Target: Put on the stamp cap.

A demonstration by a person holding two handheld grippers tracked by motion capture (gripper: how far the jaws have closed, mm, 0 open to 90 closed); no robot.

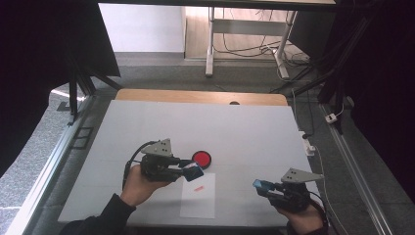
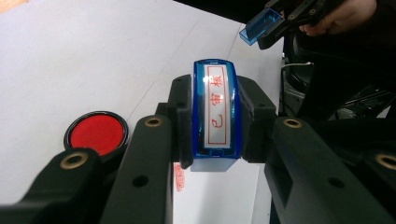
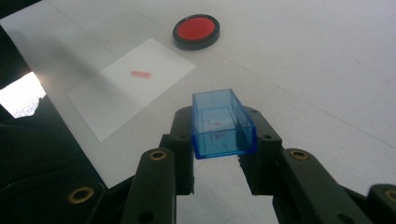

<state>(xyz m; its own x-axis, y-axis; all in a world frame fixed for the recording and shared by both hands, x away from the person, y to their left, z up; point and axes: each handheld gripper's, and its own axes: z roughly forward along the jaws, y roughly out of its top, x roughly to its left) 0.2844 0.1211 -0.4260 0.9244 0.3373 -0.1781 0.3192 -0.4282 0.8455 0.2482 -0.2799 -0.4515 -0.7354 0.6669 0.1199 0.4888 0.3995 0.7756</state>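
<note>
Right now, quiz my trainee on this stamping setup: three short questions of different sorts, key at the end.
1. True or false: the sheet of paper already carries a red mark.
2. What does the right gripper hold? A) the ink pad B) the clear blue cap C) nothing
3. Fill in: the stamp is clamped in the ___ gripper, beside the round red ink pad.

Key: 1 true; 2 B, the blue cap; 3 left.

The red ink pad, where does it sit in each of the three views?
High view: ink pad at centre, beside the left gripper.
Left gripper view: lower left.
Right gripper view: top centre.
Shared landmark: the stamped paper next to it.
</note>
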